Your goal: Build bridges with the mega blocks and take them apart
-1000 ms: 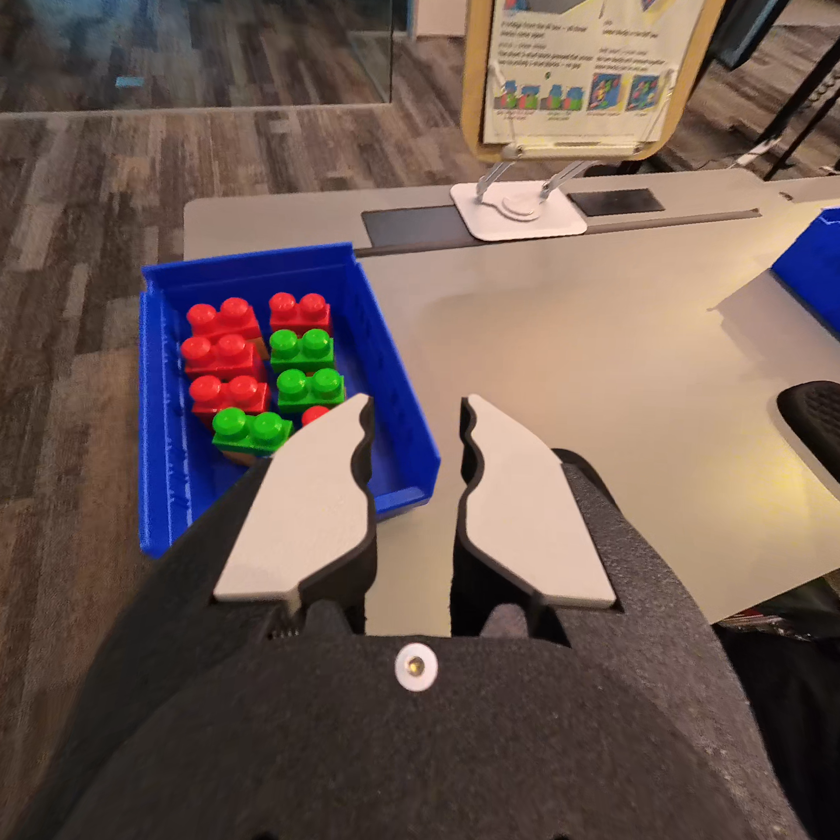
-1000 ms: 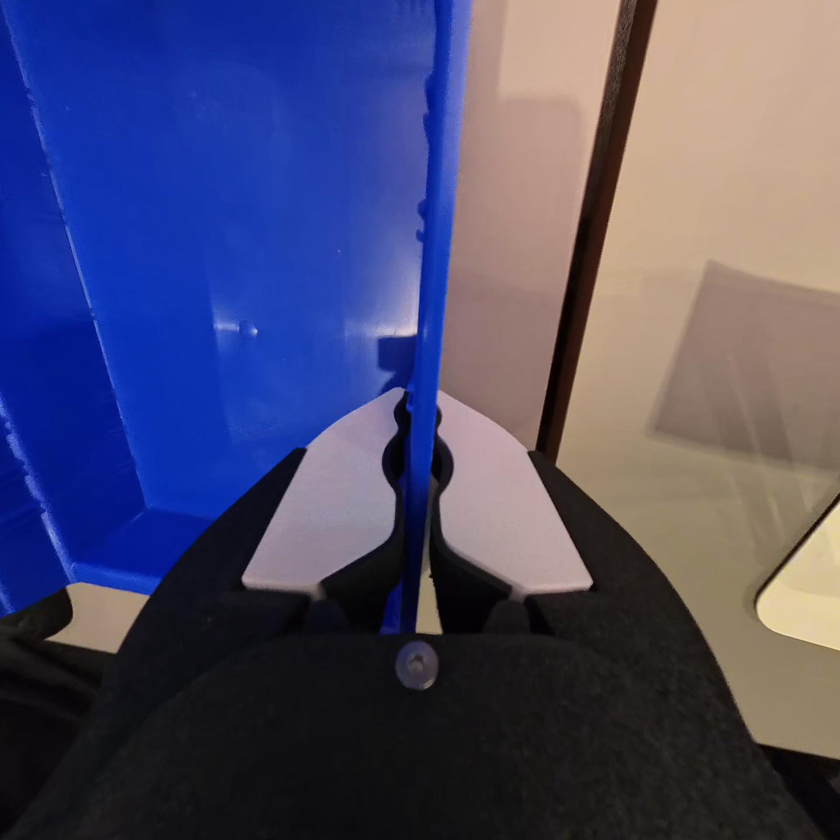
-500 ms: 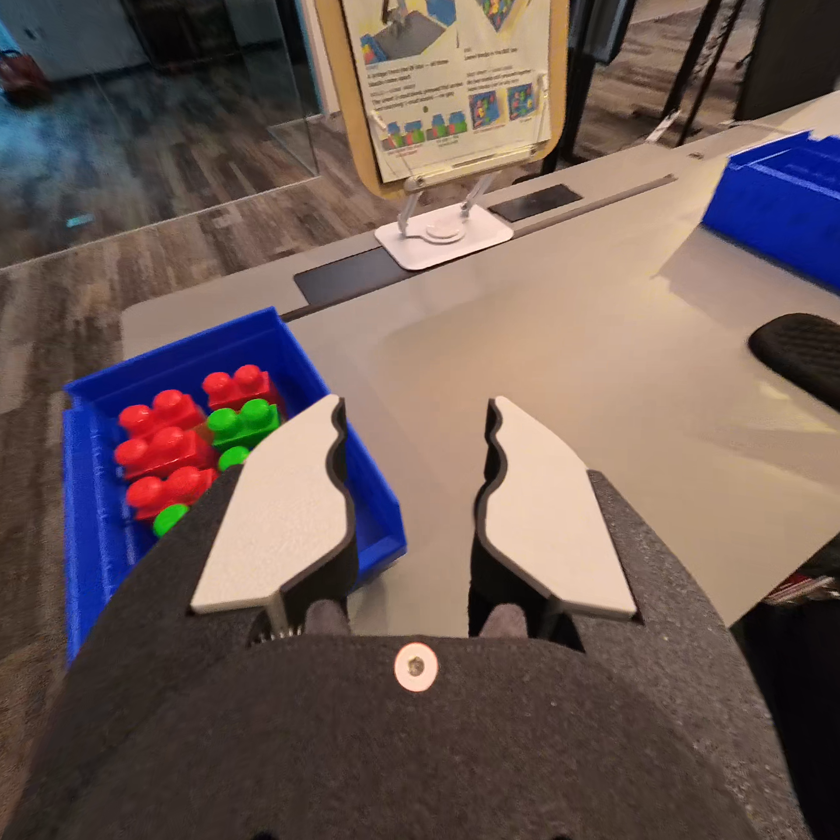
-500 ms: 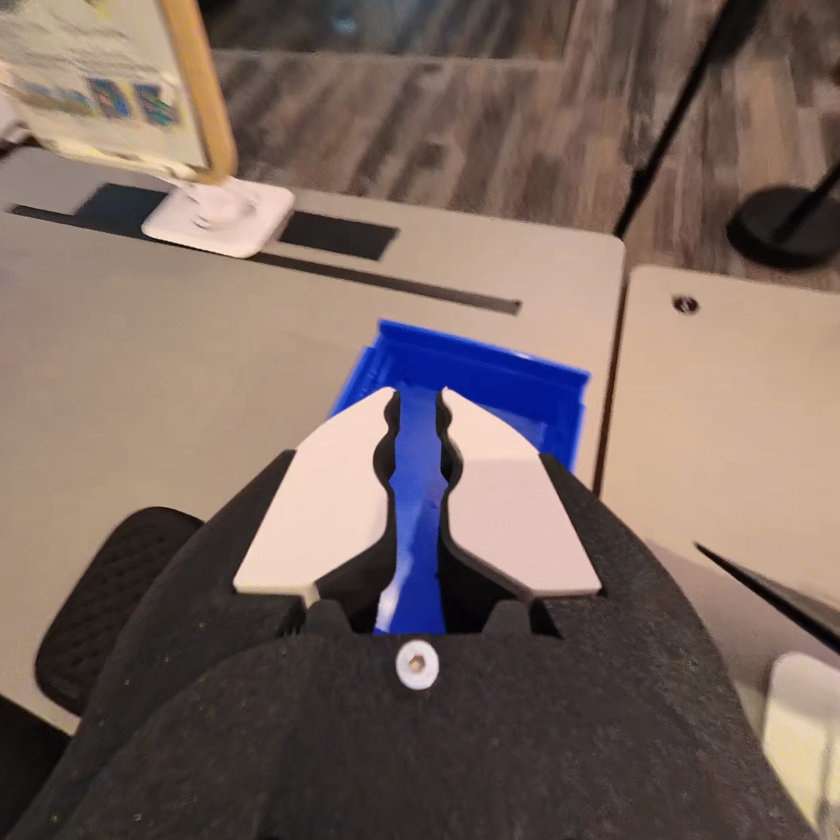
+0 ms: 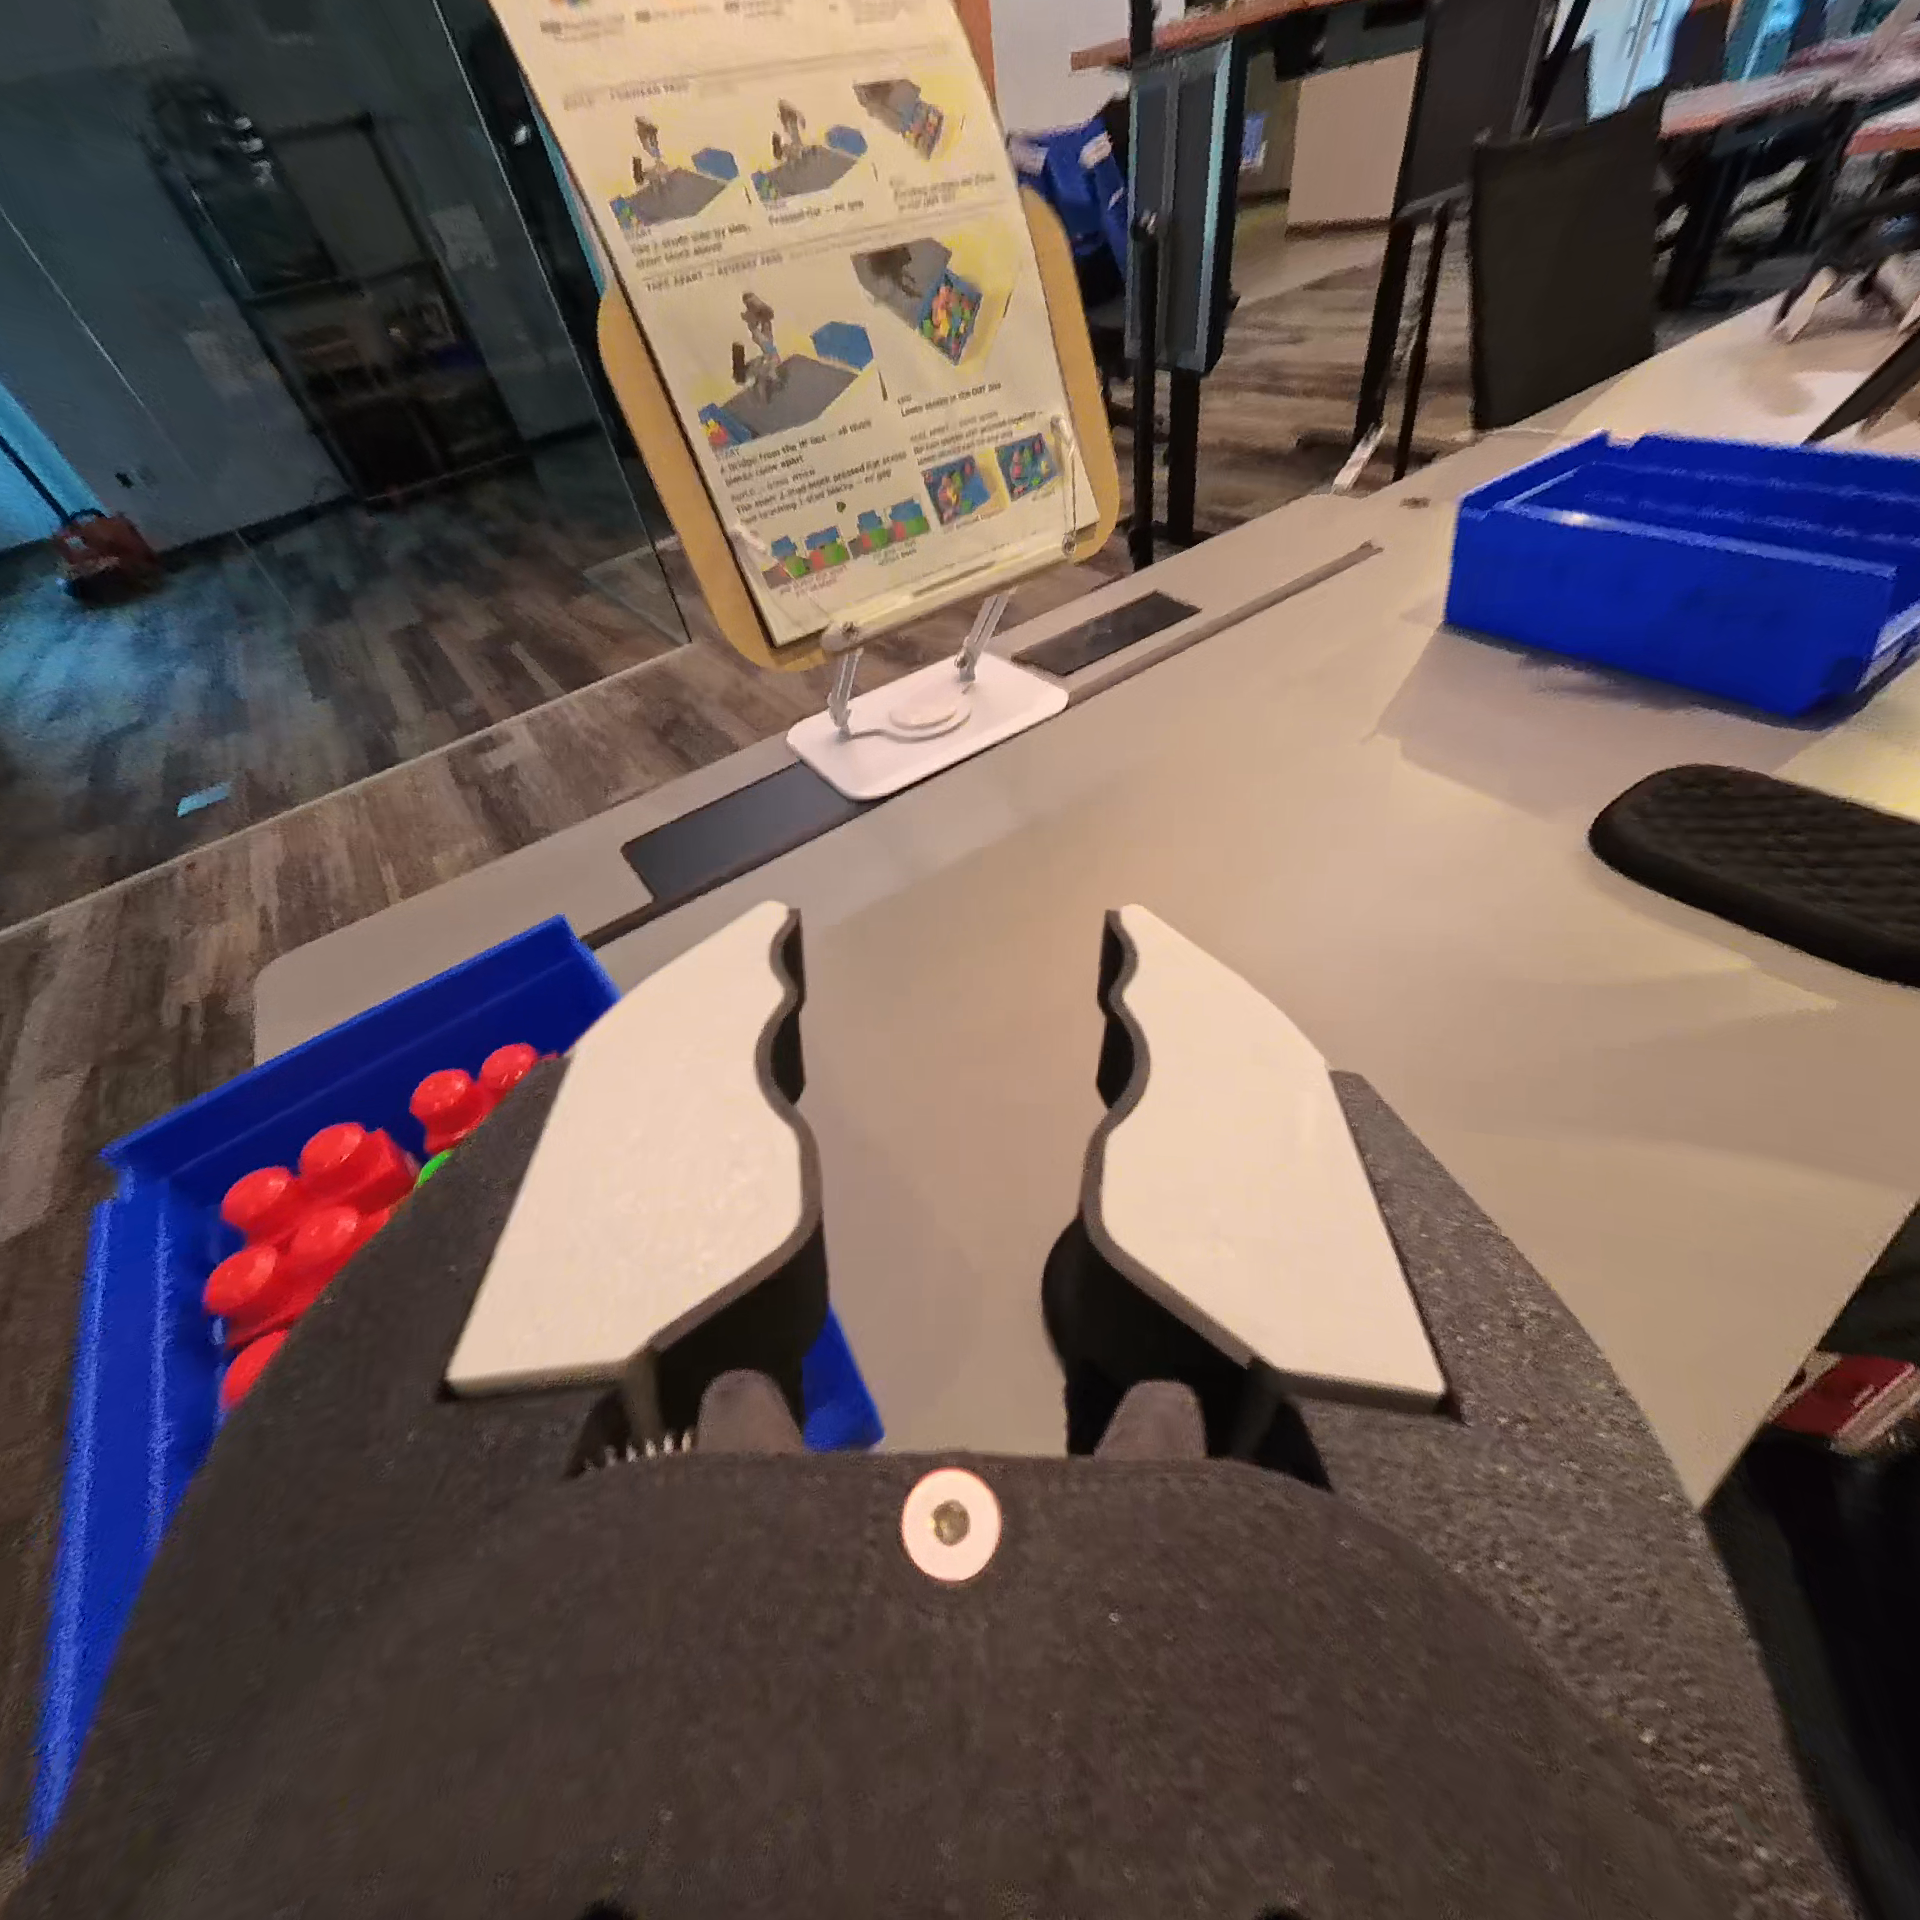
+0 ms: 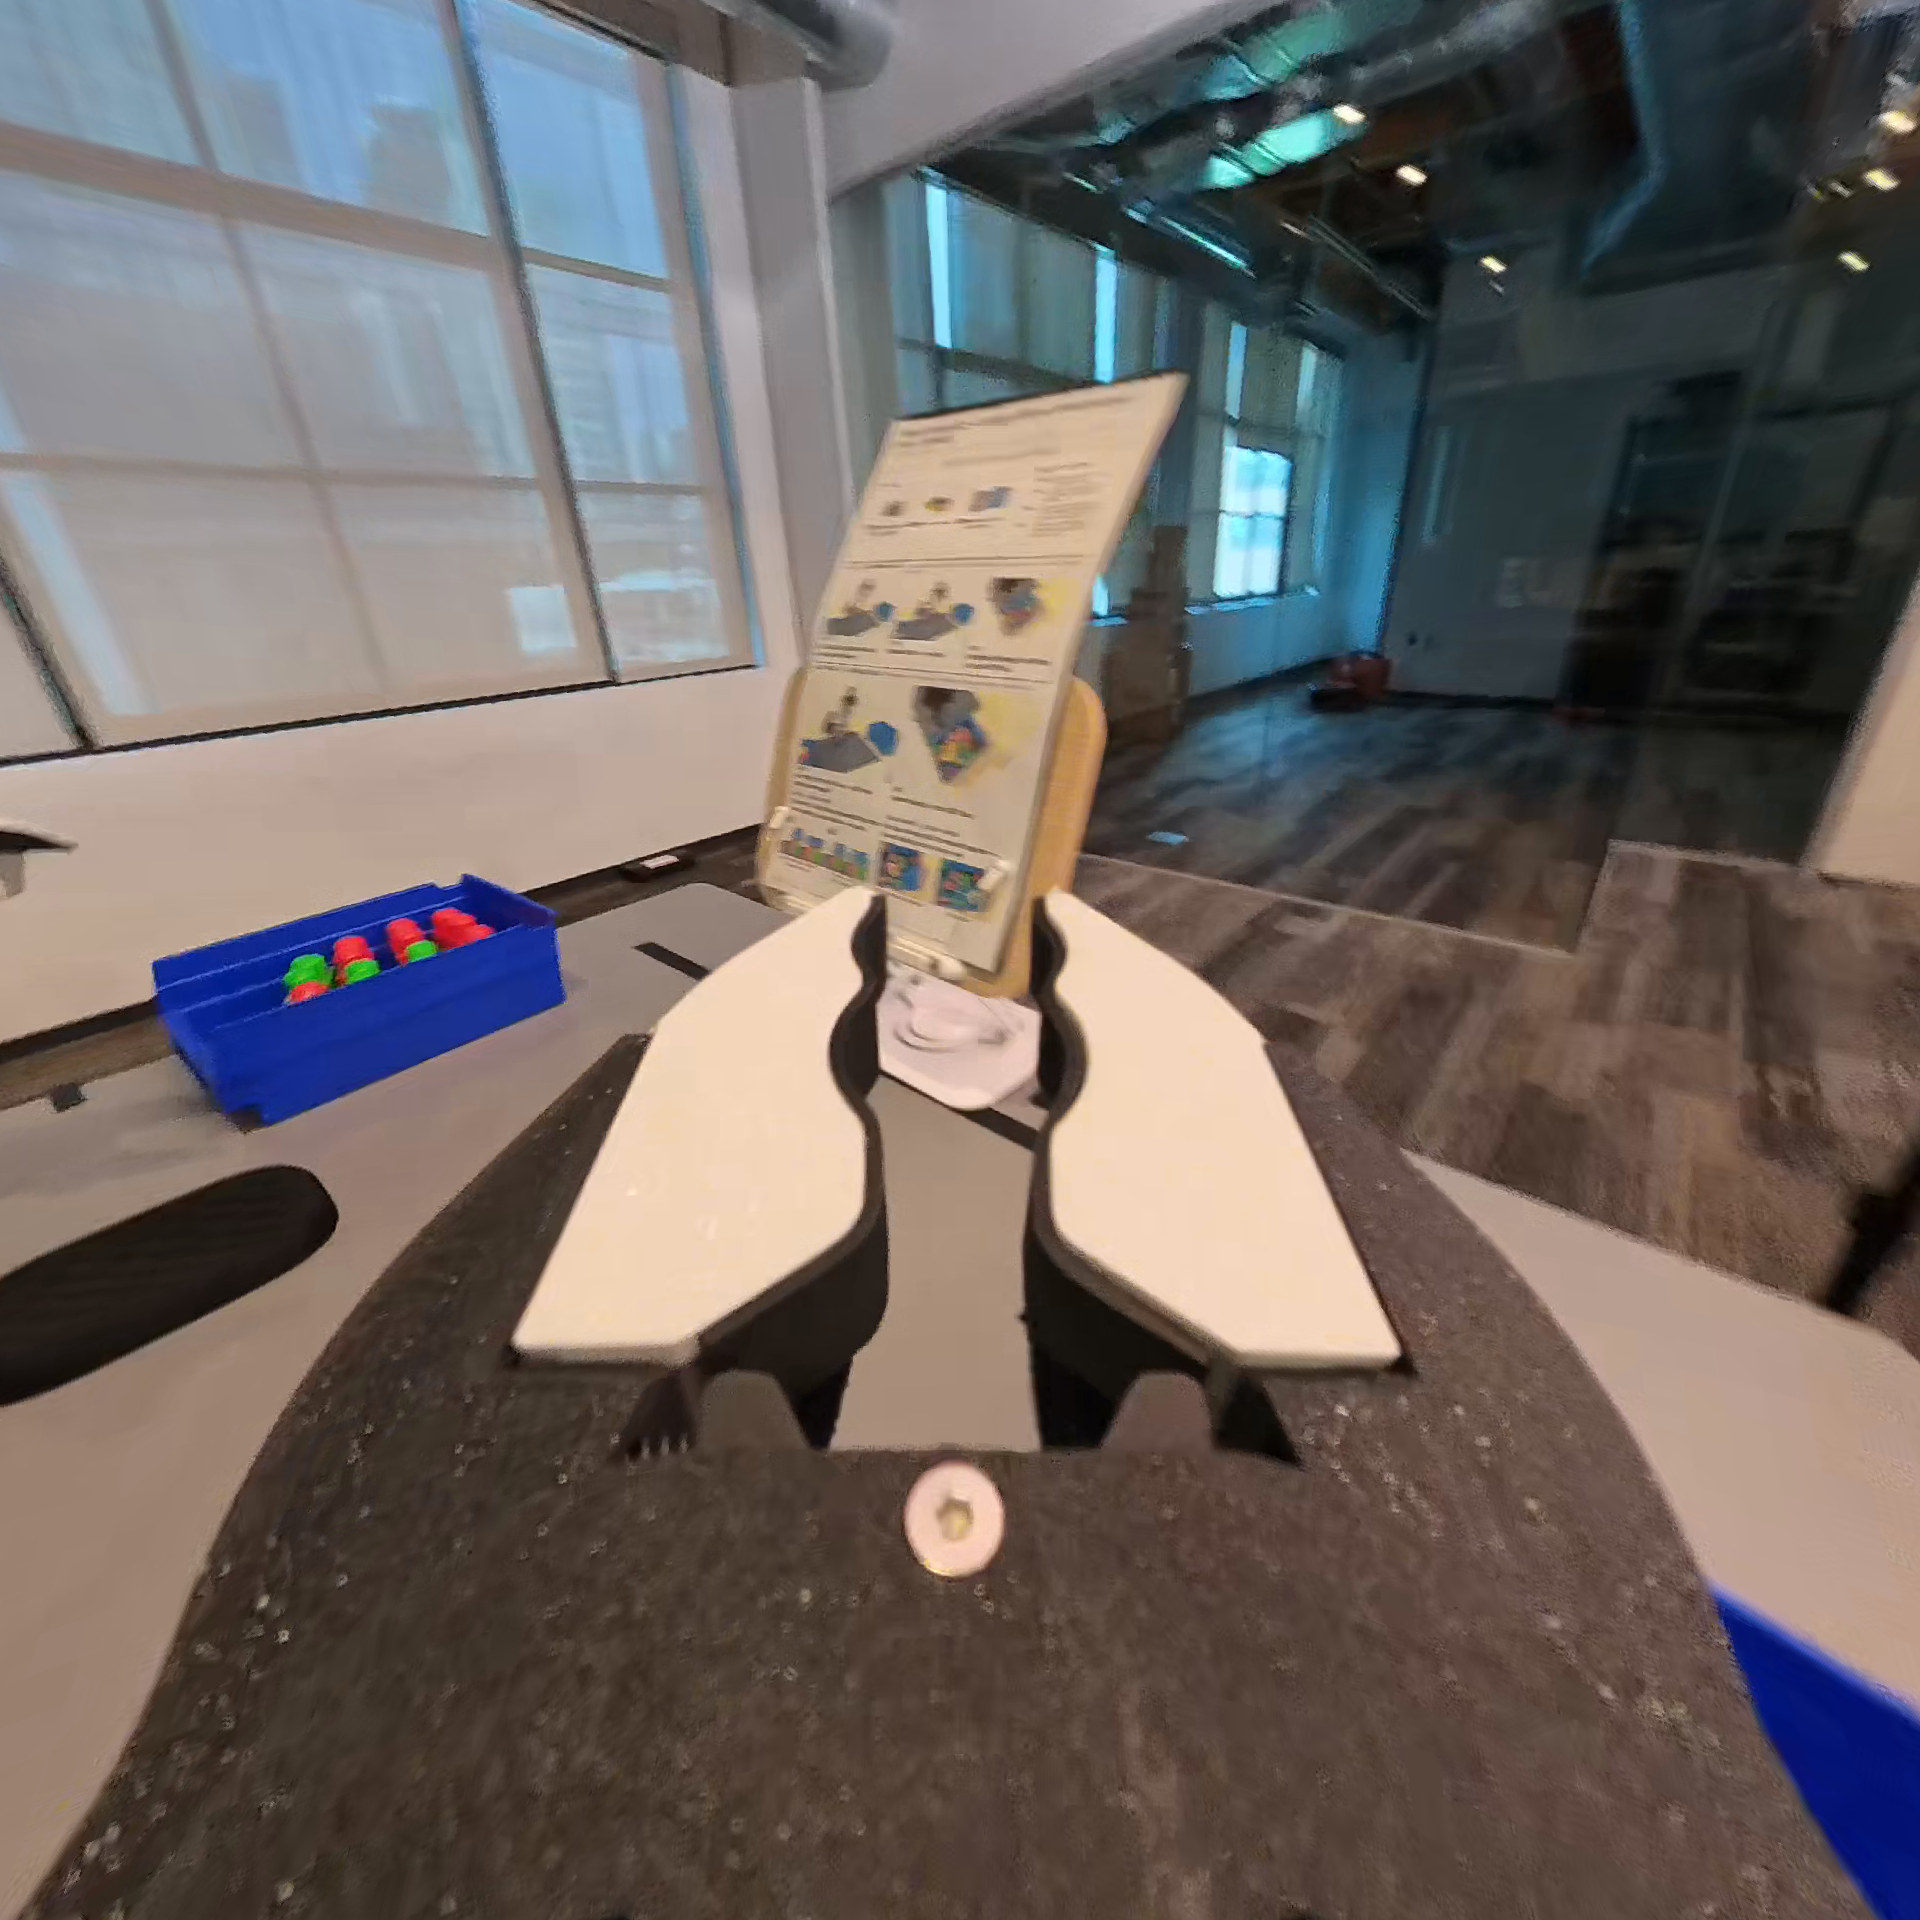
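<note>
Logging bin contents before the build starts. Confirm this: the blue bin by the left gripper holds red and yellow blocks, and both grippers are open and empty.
One detail is off. The left wrist view shows the blue bin holding red blocks and green ones, not yellow. The left gripper and right gripper are indeed open and empty.

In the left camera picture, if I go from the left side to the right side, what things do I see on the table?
Bin of red blocks → picture board on its stand → empty blue bin.
</note>
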The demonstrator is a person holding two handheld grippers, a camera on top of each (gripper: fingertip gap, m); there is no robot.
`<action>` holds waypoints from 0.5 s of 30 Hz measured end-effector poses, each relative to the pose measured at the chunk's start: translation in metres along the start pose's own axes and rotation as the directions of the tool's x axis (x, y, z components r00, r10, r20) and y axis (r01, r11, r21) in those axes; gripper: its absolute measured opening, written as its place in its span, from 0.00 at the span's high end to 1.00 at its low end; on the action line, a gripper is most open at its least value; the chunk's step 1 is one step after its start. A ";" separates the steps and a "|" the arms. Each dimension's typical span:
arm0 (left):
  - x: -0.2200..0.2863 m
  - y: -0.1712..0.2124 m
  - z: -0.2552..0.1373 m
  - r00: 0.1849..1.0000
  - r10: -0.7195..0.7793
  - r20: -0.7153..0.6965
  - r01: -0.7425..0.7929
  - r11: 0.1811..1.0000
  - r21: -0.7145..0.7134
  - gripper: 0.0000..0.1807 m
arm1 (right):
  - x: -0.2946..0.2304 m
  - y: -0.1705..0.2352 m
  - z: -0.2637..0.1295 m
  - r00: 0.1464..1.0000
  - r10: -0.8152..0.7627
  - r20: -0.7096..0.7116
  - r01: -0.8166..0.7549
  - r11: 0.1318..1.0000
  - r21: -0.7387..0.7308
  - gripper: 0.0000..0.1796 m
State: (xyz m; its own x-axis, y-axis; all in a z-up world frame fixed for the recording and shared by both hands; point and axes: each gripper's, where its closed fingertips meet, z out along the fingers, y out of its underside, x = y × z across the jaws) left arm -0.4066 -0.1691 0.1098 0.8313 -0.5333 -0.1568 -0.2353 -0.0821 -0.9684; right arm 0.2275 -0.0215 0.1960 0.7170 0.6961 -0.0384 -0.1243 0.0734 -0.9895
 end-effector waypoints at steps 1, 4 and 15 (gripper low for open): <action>0.002 -0.003 0.004 1.000 -0.012 -0.016 0.012 0.999 0.033 0.72 | -0.018 0.006 0.017 0.998 -0.029 0.055 0.029 0.999 0.016 0.89; 0.000 -0.004 0.020 0.997 -0.061 -0.044 0.065 0.994 0.086 0.77 | -0.077 0.030 0.074 0.973 -0.083 0.213 0.075 0.996 0.042 0.96; -0.037 0.076 0.051 0.932 0.337 -0.135 -0.360 0.816 -0.452 0.84 | -0.201 0.080 0.205 0.815 -0.039 0.578 0.039 0.999 0.012 0.96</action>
State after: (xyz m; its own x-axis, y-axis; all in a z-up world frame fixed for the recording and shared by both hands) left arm -0.4298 -0.1124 0.0321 0.6278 -0.6379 -0.4461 -0.7191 -0.2558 -0.6462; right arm -0.0671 -0.0085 0.1534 0.1929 0.9773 0.0877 -0.1048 0.1094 -0.9885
